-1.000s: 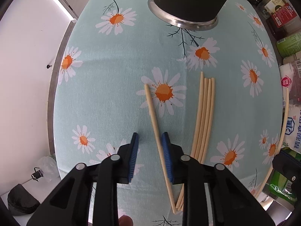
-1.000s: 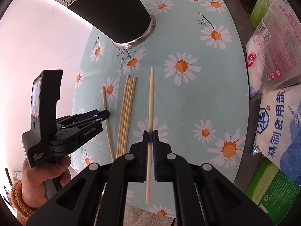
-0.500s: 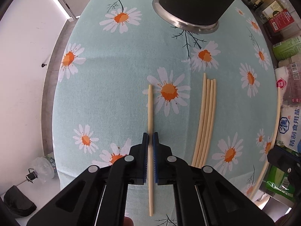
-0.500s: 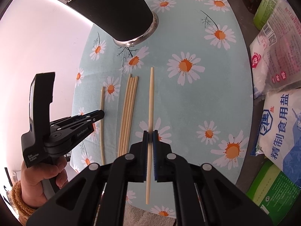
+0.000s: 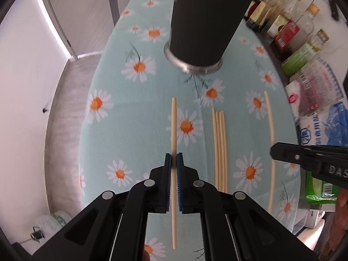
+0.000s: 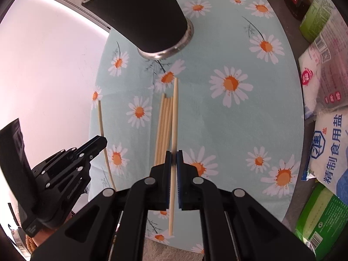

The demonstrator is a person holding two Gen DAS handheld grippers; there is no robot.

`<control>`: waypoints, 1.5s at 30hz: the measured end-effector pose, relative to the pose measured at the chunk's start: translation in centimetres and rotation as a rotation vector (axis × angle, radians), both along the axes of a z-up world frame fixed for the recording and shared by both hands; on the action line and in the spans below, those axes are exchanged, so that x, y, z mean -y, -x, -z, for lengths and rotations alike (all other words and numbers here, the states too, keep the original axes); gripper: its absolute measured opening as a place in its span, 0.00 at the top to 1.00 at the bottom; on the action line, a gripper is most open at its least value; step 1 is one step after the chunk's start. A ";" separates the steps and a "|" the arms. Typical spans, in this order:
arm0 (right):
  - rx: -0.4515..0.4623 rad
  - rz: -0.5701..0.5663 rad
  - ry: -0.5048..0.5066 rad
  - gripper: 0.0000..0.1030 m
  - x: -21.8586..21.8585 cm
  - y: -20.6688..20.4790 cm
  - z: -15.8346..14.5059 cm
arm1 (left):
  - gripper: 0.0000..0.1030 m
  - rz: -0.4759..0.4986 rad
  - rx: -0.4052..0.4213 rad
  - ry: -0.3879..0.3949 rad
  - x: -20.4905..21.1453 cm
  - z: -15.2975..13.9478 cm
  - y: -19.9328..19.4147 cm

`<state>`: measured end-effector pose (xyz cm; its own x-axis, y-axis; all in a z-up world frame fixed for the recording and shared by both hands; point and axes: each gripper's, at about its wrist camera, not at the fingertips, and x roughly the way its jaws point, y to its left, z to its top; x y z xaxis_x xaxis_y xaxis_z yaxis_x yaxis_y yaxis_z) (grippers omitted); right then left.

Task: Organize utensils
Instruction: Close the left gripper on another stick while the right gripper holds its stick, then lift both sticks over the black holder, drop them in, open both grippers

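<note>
My left gripper (image 5: 173, 158) is shut on a pale wooden chopstick (image 5: 173, 126) and holds it above the daisy tablecloth. My right gripper (image 6: 173, 156) is shut on another chopstick (image 6: 174, 113), also lifted. Several chopsticks (image 5: 220, 148) lie side by side on the cloth between the two; they also show in the right wrist view (image 6: 164, 126). A tall black utensil cup (image 5: 206, 19) on a metal base stands at the far end, with chopstick tips showing in its mouth. The right gripper shows at the left wrist view's right edge (image 5: 304, 155); the left gripper shows in the right wrist view (image 6: 65, 169).
Bottles of sauce (image 5: 287, 30) and bags of salt (image 6: 328, 148) crowd the right side of the table. A green packet (image 6: 319, 215) lies at the near right. The table's left edge (image 5: 65, 113) drops to the floor.
My left gripper closed on the single chopstick and lifted it, rising and tilting toward the cup. My right gripper, holding its chopstick, shifted left over the bundle.
</note>
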<state>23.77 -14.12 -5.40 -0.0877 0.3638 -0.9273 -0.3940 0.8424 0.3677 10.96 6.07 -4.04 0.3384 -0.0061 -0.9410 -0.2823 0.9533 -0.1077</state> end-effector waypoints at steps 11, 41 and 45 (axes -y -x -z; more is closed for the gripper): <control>0.209 -0.012 -0.236 0.94 -2.2 -0.5 -8.3 | 0.96 0.078 0.330 -0.043 -0.7 -10.4 -1.2; 0.816 0.028 -0.650 0.94 -4.3 -9.9 -17.8 | 0.96 0.083 1.077 0.088 -6.1 -19.3 -10.4; 0.878 0.020 -0.633 0.94 -5.2 -10.1 -16.9 | 0.96 0.077 1.100 0.057 -6.2 -17.7 -11.6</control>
